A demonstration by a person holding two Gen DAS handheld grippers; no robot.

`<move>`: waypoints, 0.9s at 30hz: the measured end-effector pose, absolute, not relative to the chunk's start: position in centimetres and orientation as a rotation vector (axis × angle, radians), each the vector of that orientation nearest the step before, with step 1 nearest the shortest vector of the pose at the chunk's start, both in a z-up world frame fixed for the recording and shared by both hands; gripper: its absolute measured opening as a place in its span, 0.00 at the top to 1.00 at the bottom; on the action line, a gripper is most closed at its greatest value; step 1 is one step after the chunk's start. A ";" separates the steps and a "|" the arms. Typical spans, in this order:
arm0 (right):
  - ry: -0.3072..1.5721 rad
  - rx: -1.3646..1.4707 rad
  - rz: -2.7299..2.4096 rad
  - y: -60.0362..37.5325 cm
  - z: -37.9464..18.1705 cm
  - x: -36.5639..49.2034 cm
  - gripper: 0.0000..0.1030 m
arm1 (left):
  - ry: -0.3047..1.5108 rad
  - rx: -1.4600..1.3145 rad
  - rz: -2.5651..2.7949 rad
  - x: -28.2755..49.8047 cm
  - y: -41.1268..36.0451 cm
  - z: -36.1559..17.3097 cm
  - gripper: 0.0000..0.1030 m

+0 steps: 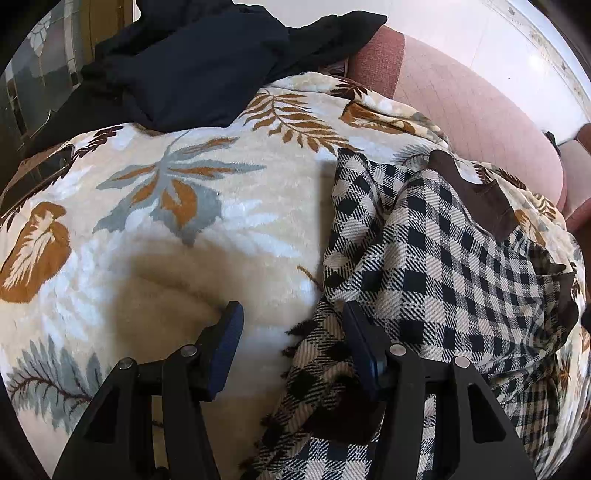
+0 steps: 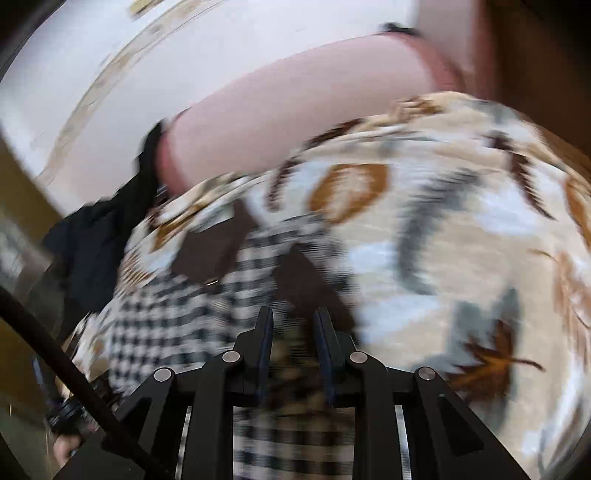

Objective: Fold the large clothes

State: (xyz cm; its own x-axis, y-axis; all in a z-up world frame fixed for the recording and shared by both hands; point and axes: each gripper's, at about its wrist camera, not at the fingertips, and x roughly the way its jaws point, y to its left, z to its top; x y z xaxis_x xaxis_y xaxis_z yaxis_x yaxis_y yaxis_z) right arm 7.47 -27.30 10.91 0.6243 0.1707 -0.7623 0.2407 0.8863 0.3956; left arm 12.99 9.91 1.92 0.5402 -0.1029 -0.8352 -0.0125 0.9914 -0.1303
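Black two-finger left gripper (image 1: 291,325) down low over the bed, blue-padded jaws standing well apart, nothing pinched between them. Left pad over bare fleece, right pad resting at the frayed edge of the black-and-white checked woven garment (image 1: 436,258) with its dark brown trim, contact there hard to judge. Checked garment lying crumpled on the cream fleece blanket printed with orange, grey and brown leaves (image 1: 166,206), bunched toward the right side in the left wrist view. Dark navy cloth heap (image 1: 192,62) piled at the far end of that blanket, well apart from the checked piece. Pink quilted cushion (image 1: 476,114) beyond the blanket's far right edge, pale tiled floor (image 1: 480,33) behind.

Over on the right wrist view, heavy motion blur. Black right gripper (image 2: 293,332) hovering above the same checked garment (image 2: 166,325), jaws narrowly parted with a slim gap, checked cloth visible below and through that gap. Whether any fabric sits between the pads: cannot tell through the blur. Leaf blanket (image 2: 461,221) filling the right half.
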 end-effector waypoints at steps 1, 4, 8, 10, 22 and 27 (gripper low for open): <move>0.938 0.492 -0.003 -26.5 10.1 8.4 0.76 | 0.997 -0.121 -0.053 12.9 9.9 1.9 0.47; 1.024 0.442 -0.069 -26.0 6.8 11.3 0.76 | 0.990 -0.097 -0.051 12.7 9.8 2.0 0.47; 1.050 0.343 -0.321 -29.1 5.0 11.5 1.00 | 0.989 -0.076 -0.069 12.4 9.5 1.8 0.46; 1.021 0.341 -0.398 -30.6 6.0 10.2 0.97 | 0.986 -0.068 -0.064 12.4 9.4 1.8 0.46; 1.059 0.162 -0.178 -28.2 6.2 2.6 0.51 | 0.990 -0.164 -0.078 12.1 10.3 2.4 0.42; 1.055 0.129 -0.169 -26.4 4.3 5.4 0.40 | 0.906 -0.196 -0.109 11.0 10.5 4.6 0.42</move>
